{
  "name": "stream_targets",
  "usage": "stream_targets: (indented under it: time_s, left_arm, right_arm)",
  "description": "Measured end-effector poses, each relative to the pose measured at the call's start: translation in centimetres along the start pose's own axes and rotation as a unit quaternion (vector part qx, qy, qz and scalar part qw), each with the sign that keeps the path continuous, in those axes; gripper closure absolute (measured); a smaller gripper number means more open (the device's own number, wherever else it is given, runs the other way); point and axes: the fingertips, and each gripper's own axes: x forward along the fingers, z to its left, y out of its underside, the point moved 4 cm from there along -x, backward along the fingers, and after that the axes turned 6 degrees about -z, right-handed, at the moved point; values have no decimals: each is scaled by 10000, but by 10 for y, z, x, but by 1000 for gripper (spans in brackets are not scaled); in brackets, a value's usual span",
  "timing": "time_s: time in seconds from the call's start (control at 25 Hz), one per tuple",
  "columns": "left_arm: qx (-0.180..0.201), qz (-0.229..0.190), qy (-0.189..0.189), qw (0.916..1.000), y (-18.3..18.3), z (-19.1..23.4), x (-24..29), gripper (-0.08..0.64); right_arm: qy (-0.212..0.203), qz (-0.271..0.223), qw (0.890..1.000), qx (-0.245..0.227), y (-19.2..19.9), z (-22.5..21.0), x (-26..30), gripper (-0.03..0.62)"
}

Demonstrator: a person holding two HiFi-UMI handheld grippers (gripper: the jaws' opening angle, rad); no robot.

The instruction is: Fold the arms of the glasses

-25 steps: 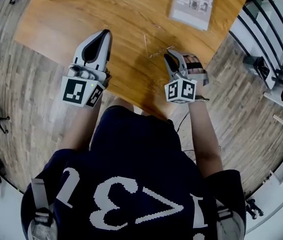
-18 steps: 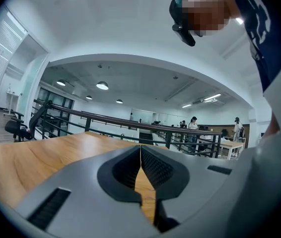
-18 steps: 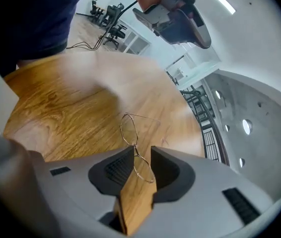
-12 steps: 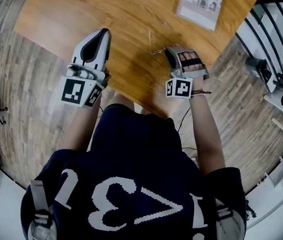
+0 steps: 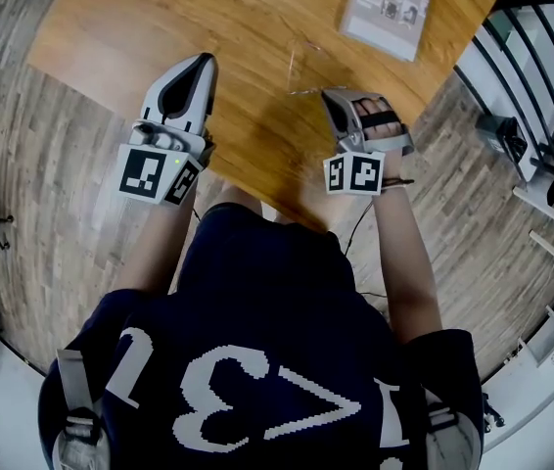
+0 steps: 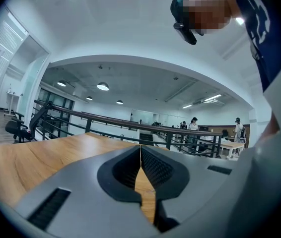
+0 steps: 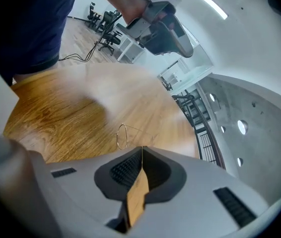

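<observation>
Our right hand-held gripper (image 5: 329,95) has just been closing, apparently pinching an arm of the glasses (image 7: 122,135) at its eleven o'clock, ready to fold it. Our left hand-held gripper (image 5: 203,61), closed and empty, waits at nine o'clock.

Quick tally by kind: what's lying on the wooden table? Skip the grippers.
Glasses: 1
Booklet: 1
Total: 2
</observation>
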Motion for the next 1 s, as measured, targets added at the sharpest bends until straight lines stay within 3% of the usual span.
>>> stream_targets:
  time_s: [0.12, 0.16, 0.2, 0.48, 0.68, 0.84, 1.0]
  left_arm:
    - [14, 5, 67, 10000, -1, -4, 2, 541]
    - [21, 8, 84, 10000, -1, -5, 2, 541]
    - [31, 11, 98, 9999, -2, -7, 1, 541]
    - [79, 117, -41, 9999, 0, 3, -14, 541]
    - [80, 158, -164, 9997, 4, 10, -19, 541]
    - [65, 127, -168, 9998, 4, 11, -18, 541]
    - [41, 64, -95, 9999, 1, 9, -13, 541]
  right_arm:
    - [-306, 164, 9994, 39, 5, 11, 6, 534]
    - [-383, 229, 9990, 26, 6, 16, 10, 436]
    - [-403, 283, 9988, 10, 8, 20, 13, 422]
    - [-38, 645, 9978, -168, 20, 29, 38, 447]
    - [81, 594, 9977, -325, 20, 30, 45, 474]
    - [241, 438, 9982, -325, 14, 22, 38, 552]
    - [244, 411, 9987, -174, 12, 10, 26, 557]
